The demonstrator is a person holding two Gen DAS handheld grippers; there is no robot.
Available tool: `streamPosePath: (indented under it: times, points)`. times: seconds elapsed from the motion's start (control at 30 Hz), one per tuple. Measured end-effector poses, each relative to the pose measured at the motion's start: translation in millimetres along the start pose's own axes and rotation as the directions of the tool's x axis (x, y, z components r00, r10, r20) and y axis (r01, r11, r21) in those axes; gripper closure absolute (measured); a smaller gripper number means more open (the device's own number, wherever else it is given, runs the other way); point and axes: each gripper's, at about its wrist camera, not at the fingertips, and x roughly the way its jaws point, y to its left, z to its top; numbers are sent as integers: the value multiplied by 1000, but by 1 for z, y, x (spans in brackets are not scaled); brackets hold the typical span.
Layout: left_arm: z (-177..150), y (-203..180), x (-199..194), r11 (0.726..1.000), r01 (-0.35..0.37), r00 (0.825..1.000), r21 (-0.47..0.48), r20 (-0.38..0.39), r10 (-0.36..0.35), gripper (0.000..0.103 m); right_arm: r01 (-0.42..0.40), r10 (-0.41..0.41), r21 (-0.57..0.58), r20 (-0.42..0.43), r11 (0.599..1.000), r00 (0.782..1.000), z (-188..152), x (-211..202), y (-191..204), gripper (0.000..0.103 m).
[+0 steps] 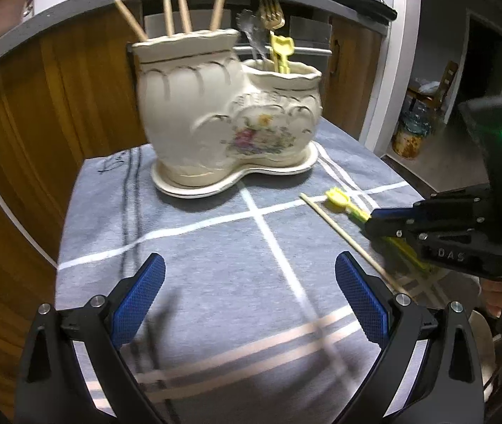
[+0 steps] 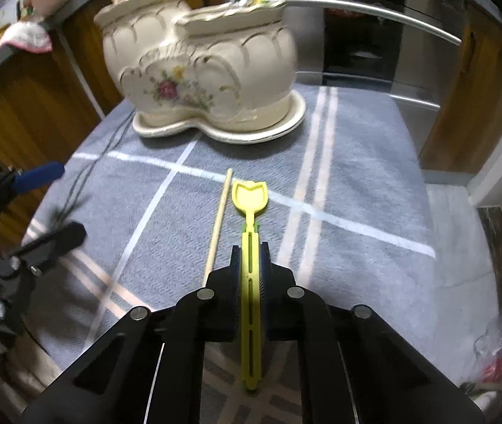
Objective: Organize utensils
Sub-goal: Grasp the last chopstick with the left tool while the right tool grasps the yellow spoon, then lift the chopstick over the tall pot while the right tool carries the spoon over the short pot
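A cream ceramic holder with two pots stands on its saucer at the back of the grey cloth. Its taller pot holds several wooden chopsticks; the lower pot holds a metal fork and a yellow plastic spoon. My right gripper is shut on the handle of a second yellow spoon lying on the cloth. A loose chopstick lies just left of it. My left gripper is open over the near cloth, with nothing between its blue pads.
The grey checked cloth covers a small table with wooden cabinets behind and to the left. An oven front stands behind the table. A crumpled plastic bag lies at the right. A hand holds the right gripper.
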Motion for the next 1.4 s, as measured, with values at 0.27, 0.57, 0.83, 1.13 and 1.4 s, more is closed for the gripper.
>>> streamPosePath:
  times: [0.27, 0.57, 0.83, 1.13, 1.4]
  points:
    - [6, -50, 22, 999, 46, 994, -10, -103, -46, 22, -17, 10, 93, 72, 996, 997, -11, -29, -33, 93]
    - [14, -87, 45, 999, 13, 985, -41, -169, -20, 52, -45, 26, 126, 149, 991, 989, -22, -49, -42, 92]
    - [15, -107, 61, 998, -56, 982, 21, -181, 59, 87, -55, 34, 104, 192, 993, 981, -24, -61, -41, 93]
    - [11, -88, 49, 998, 31, 973, 60, -230, -16, 97, -60, 40, 96, 195, 994, 980, -25, -64, -36, 93]
    - [1, -68, 38, 995, 77, 959, 65, -278, -56, 97, -67, 50, 91, 176, 994, 983, -23, -59, -31, 93]
